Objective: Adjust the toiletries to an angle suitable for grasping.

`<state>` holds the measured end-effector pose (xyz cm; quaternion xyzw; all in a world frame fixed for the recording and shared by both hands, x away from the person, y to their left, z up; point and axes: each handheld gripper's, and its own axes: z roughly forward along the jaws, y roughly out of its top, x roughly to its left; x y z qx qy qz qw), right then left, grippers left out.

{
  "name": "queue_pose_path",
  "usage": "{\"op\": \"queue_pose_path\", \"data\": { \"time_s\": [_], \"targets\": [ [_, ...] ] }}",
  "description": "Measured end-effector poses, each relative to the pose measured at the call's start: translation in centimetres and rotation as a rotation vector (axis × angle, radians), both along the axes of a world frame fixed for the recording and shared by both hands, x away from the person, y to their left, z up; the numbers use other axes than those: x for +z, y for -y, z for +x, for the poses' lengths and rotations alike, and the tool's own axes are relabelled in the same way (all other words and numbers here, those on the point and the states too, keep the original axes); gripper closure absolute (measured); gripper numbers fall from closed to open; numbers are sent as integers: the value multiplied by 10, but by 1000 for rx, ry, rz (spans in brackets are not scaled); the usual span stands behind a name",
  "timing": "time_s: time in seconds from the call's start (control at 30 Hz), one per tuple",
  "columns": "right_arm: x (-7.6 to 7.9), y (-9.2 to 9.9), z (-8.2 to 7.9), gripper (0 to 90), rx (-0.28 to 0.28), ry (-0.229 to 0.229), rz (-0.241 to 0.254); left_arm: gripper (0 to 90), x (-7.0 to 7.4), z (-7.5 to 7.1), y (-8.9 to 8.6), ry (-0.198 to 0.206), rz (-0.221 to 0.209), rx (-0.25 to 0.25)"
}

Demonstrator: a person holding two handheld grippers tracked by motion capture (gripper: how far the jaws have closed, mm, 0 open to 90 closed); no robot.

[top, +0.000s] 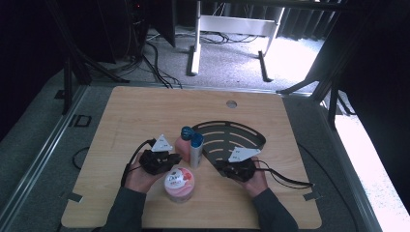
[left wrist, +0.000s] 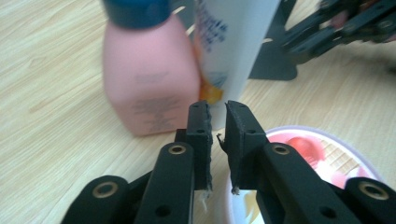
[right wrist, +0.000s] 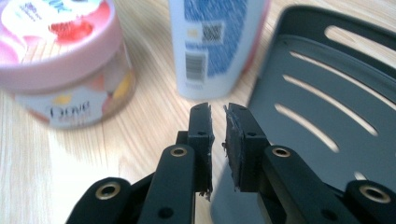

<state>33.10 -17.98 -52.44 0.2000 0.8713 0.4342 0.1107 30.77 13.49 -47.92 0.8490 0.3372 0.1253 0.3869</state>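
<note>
A pale wooden table (top: 145, 111) was seen from above, with a person's two forearms entering from the near edge. Toward its middle and right, a dark slotted corner shelf (top: 232, 137) was laid flat. Just left of the shelf, two bottles were stood upright and close together: a pink bottle (top: 183, 142) with a blue cap, and beside it a white bottle (top: 196, 154) with a blue cap, the long axis of each pointing straight up. Nearer the person, a round pink-lidded jar (top: 179, 183) was set in front of the bottles, between the two hands.

The left tool (top: 175, 157) was held just left of the bottles and pointed at them; in the left gripper view (left wrist: 217, 109) its jaws were nearly together, with only a thin gap and nothing between them. The white bottle (left wrist: 233, 42) was seen straight ahead of those jaws, the pink bottle (left wrist: 149, 79) slightly to one side, and the jar (left wrist: 317, 149) under the jaws.

The right tool (top: 217, 166) was rested at the near edge of the shelf, its jaws likewise almost together and empty (right wrist: 218, 109). The white bottle (right wrist: 212, 42) was seen ahead of it, with the shelf (right wrist: 327, 116) to one side and the jar (right wrist: 65, 60) to the other.

The left tool was judged nearer to the bottles, so either bottle could only be taken side-on once the jaws were spread.
</note>
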Motion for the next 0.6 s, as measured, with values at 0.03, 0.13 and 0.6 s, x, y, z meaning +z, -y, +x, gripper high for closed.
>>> {"op": "queue_pose_path", "data": {
  "time_s": [0.03, 0.13, 0.6],
  "targets": [
    [0, 4, -2, 793, -5, 6, -6, 838, -1, 0, -2, 0, 4, 5],
    [1, 16, -9, 782, -21, 10, -7, 872, -5, -2, -7, -8, 7, 11],
    [3, 54, -42, 738, -70, 24, -27, 897, -2, -27, -18, 7, -22, -20]
  ]
}}
